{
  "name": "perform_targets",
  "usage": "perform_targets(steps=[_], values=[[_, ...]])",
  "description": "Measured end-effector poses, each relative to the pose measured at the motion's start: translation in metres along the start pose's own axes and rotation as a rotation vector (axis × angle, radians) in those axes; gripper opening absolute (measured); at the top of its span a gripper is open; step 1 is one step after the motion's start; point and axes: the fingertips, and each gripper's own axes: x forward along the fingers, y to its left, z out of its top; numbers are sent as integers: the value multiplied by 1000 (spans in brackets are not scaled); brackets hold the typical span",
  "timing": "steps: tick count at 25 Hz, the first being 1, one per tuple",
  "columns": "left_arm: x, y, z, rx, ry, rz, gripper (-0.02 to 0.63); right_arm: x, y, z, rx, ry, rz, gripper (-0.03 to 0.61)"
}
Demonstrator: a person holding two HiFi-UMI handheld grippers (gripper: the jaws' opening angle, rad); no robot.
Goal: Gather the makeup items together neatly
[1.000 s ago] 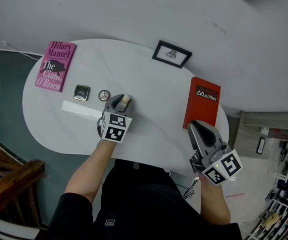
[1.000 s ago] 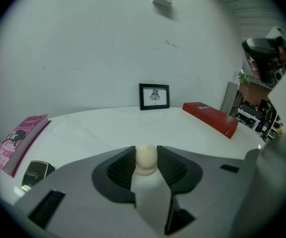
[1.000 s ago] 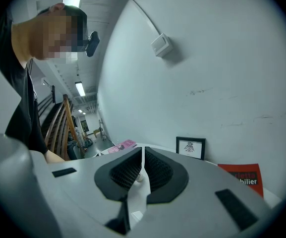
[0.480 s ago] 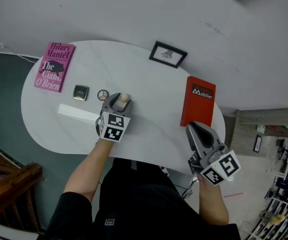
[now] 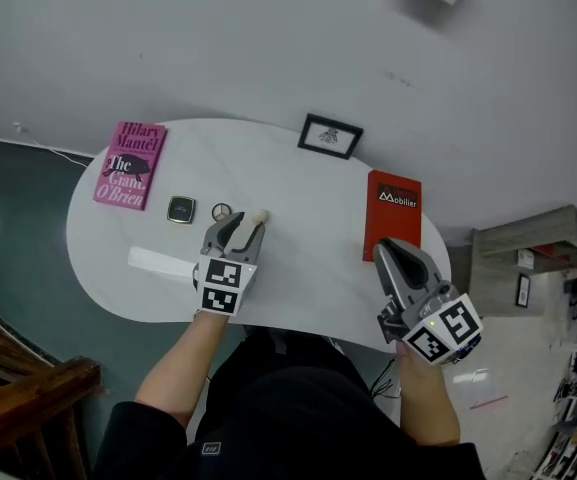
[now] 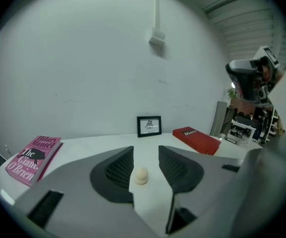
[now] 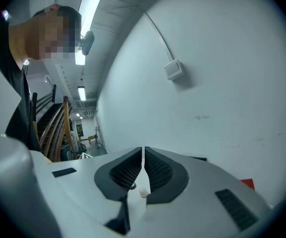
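Task well along, by look: square compact (image 5: 180, 209), small round pot (image 5: 221, 211) and beige sponge (image 5: 258, 216) in close row, left of centre on table (image 5: 308, 268). White strip (image 5: 163, 263) lower left, apart; may need gathering. Left gripper (image 5: 240, 226): claw closing around sponge, pads not touching it. Right gripper (image 5: 396, 253), lower right: claw pressed together, empty. No box or tray visible.

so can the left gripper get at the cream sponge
Probably yes: the cream sponge sits in the gap between the left gripper's fingers, which are closing but not yet touching it, with nothing in the way.
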Motion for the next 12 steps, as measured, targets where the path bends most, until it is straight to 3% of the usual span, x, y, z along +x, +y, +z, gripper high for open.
perform_targets(steps=[4,12], values=[[-37,-1,30,-58,-47,7,130,-4,8,17,-4,-51,-1,41],[-92,-4,82,-75,-123,82,112,-27,-3,48,4,-143,9,41]])
